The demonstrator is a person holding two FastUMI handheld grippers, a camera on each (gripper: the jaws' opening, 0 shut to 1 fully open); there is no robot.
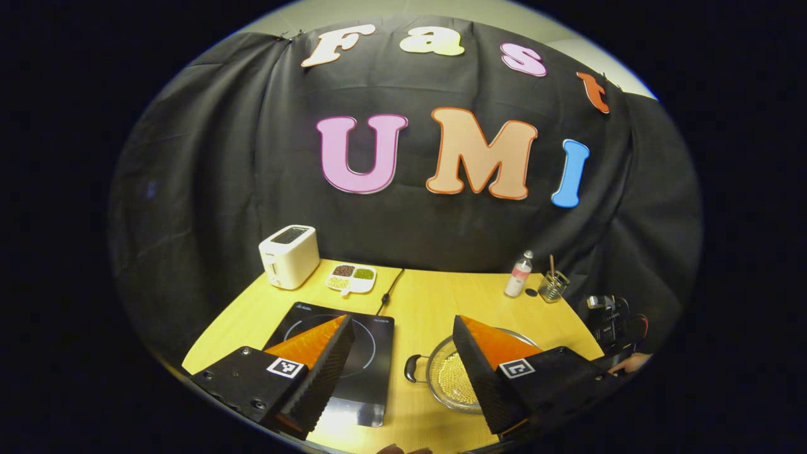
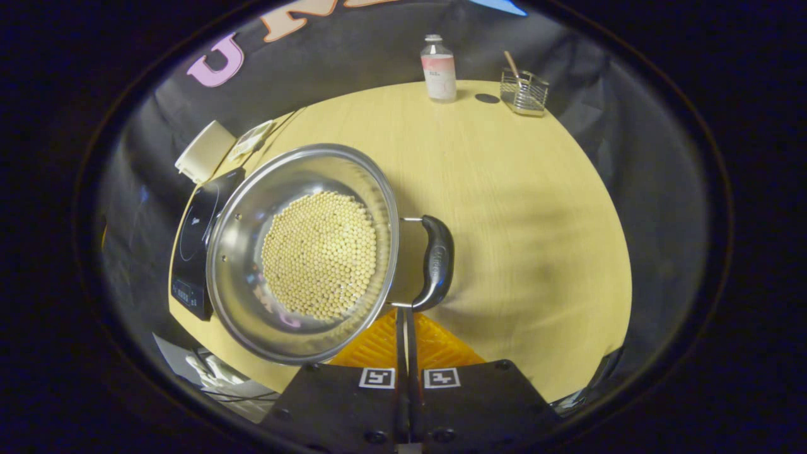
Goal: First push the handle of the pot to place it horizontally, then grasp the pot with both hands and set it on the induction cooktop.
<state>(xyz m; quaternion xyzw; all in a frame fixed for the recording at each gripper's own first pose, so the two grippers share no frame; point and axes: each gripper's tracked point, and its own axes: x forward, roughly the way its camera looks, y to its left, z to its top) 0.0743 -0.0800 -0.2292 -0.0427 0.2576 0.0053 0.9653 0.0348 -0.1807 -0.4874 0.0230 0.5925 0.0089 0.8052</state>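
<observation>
A steel pot (image 2: 252, 208) with pale round beans (image 2: 318, 255) in it sits on the wooden table, just right of the black induction cooktop (image 2: 195, 239). One black side handle (image 2: 436, 261) points to the right in the right gripper view. My right gripper (image 2: 403, 313) is shut, its tips touching the near end of that handle. In the left gripper view the pot (image 1: 441, 372) lies low between the open fingers, partly behind the right finger (image 1: 485, 372), with its other handle (image 1: 413, 369) facing the cooktop (image 1: 362, 366). My left gripper (image 1: 403, 356) hangs open above the table.
A white toaster (image 1: 289, 255) and a divided dish (image 1: 351, 277) stand behind the cooktop, whose cord (image 1: 388, 290) runs to the wall. A bottle (image 2: 439, 69) and a wire holder (image 2: 523, 91) stand at the back right. A hand (image 1: 630, 362) holds the other gripper at the table's right edge.
</observation>
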